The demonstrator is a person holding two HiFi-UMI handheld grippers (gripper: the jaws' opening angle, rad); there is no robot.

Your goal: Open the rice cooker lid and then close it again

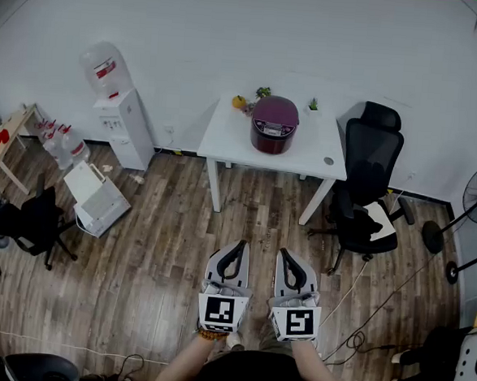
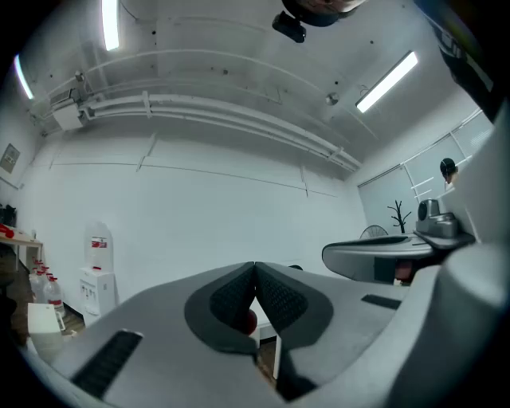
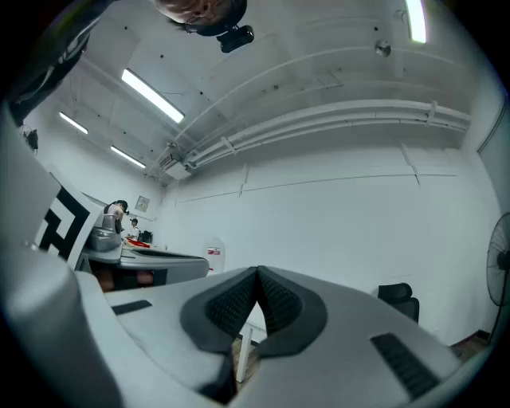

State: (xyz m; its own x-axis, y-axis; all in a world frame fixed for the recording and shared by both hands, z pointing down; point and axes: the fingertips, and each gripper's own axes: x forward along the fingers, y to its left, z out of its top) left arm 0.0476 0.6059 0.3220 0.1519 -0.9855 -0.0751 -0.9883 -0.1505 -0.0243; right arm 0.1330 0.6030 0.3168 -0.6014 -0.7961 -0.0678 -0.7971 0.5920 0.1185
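While rice cooker (image 1: 274, 125) looks closed, left gripper (image 1: 237, 247), right gripper (image 1: 285, 254) level, jaws together.

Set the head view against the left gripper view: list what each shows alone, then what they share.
Head view only: the rice cooker, lid down, seen from above on the white table, and the marker cubes.
Left gripper view only: ceiling lights, wall pipes, and the left gripper close up, its pads meeting with nothing held.
Both: the left gripper itself, the right gripper, the water dispenser and the white wall.

Bare floor (image 1: 178, 238) ahead, chair (image 1: 369, 166) beside table (image 1: 226, 136)
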